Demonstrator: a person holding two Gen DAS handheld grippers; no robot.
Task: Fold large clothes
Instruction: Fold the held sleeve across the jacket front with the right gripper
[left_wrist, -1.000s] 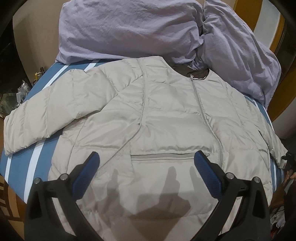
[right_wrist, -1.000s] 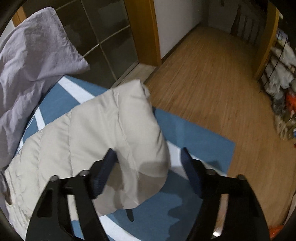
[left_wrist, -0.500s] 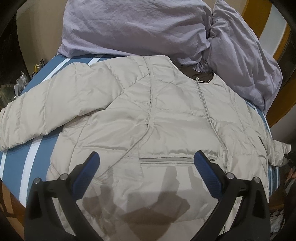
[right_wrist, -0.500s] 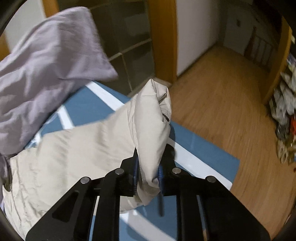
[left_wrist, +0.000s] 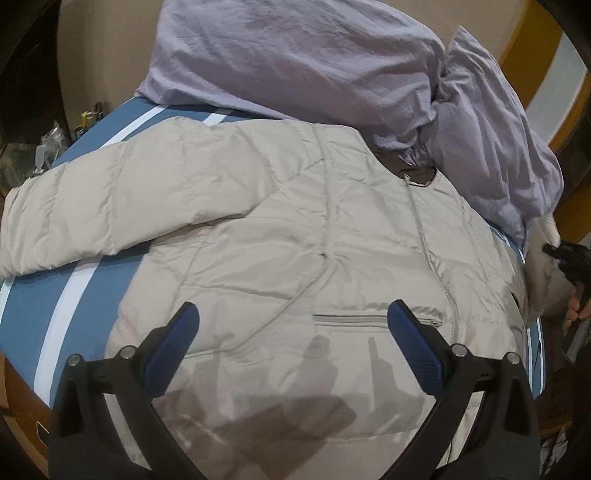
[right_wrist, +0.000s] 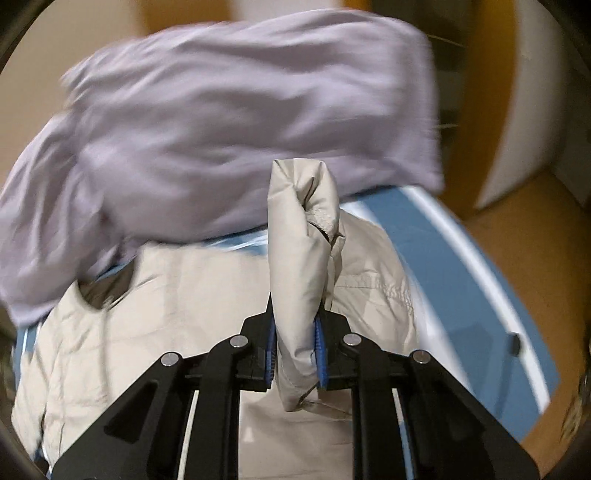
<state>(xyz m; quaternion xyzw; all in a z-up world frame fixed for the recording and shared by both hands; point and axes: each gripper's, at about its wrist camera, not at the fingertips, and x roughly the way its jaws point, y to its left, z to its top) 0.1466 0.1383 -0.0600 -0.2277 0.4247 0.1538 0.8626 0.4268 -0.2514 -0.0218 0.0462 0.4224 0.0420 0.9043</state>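
1. Now the right gripper had clamped the sleeve cuff of the beige puffer jacket and lifted it, where a second earlier its jaws stood apart; the first fold could begin.
2. The left gripper hovered released above the hem.
3. One jacket and one lilac duvet beyond it lay on one blue striped bedsheet.

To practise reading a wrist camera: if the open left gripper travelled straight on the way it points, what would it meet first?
Most likely the beige jacket, around its zipped pocket, directly ahead of the left gripper; depth is uncertain.
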